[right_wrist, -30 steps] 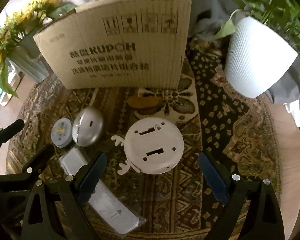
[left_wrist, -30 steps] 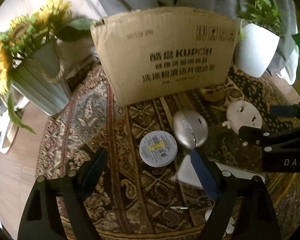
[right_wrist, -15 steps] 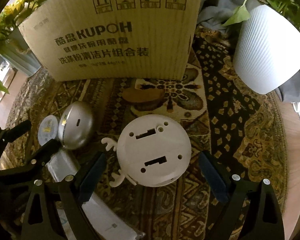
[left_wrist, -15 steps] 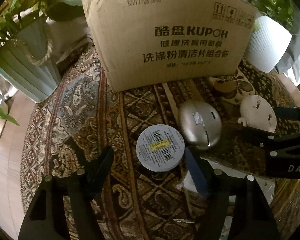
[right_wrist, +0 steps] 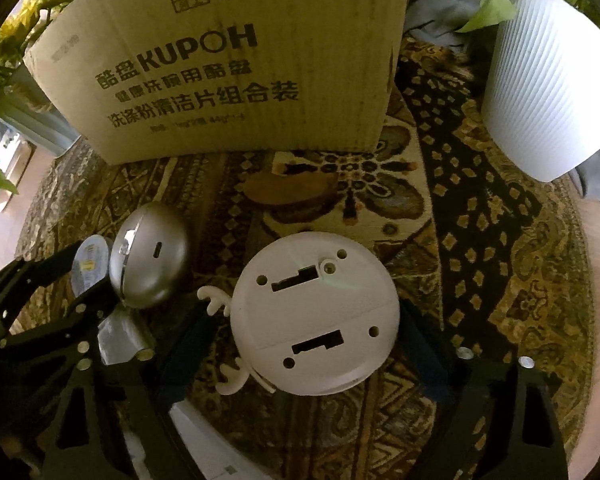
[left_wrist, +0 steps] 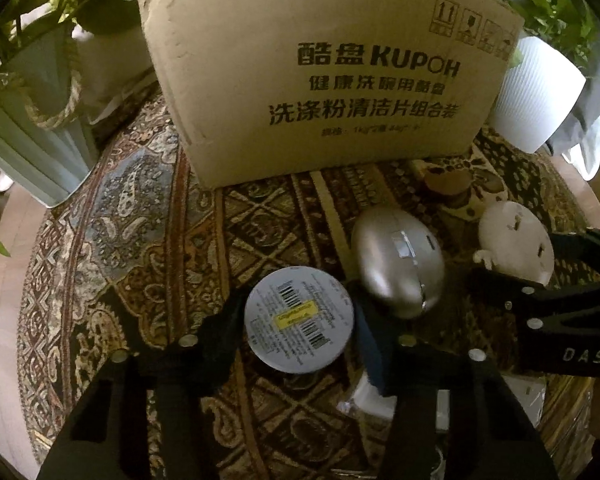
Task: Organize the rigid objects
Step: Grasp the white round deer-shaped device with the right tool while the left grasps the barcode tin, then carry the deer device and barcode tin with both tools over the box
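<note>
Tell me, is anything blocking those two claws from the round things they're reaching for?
Nothing visible does. The left gripper already has its fingers on either side of the tin, and the right gripper likewise flanks the white disc. The silver dome sits close beside the tin, but outside the fingers.

round labelled tin [left_wrist: 299, 319] flat on rug | silver dome [left_wrist: 398, 266] just beside | white antlered disc [right_wrist: 315, 325] face-down
</note>
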The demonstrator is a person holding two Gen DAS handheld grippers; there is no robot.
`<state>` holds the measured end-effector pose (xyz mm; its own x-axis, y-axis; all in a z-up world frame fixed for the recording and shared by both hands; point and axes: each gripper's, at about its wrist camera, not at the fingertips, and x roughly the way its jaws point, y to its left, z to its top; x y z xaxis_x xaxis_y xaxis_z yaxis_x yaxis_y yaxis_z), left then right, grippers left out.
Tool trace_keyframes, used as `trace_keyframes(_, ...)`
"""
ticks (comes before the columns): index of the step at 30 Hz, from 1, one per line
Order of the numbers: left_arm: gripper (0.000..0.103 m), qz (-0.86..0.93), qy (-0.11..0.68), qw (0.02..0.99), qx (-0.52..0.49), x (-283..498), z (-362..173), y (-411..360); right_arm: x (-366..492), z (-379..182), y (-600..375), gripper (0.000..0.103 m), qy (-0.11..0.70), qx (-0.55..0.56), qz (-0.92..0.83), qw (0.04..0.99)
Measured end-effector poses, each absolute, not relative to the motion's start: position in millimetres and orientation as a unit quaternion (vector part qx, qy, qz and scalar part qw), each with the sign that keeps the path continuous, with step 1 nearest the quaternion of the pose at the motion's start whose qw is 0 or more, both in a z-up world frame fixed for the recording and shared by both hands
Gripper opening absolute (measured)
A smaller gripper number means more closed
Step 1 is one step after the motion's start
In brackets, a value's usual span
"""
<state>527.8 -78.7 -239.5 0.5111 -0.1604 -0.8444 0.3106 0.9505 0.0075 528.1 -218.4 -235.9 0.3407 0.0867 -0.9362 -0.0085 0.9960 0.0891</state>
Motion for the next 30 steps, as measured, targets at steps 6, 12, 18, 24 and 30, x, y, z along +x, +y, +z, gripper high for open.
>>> trace_keyframes(6, 0.051, -0.132, 0.467, 0.870, 0.088, 519.8, -238.5, -80.2, 524.4, -236.0, -216.0, 0.078, 0.563, 0.025, 0.026, 0.826)
trace_keyframes(12, 0.051, -0.129, 0.455, 0.876, 0.089, 503.6, -226.4, -76.2, 509.6, -228.7, -215.1, 0.078, 0.556, 0.025, 0.032, 0.830)
trace_keyframes(18, 0.051, -0.130, 0.440, 0.885, 0.082, 495.2, -208.7, -70.7, 499.6, -209.0, -212.7, 0.078, 0.537, 0.026, 0.032, 0.842)
trace_keyframes(24, 0.051, -0.128, 0.413, 0.899, 0.075, 486.0, -184.3, -67.3, 494.6, -180.7, -212.5, 0.078, 0.509, 0.024, 0.031, 0.860)
trace_keyframes(30, 0.051, -0.124, 0.387, 0.911, 0.075, 478.7, -156.5, -65.1, 488.1, -153.3, -213.9, 0.078, 0.476, 0.022, 0.029, 0.879)
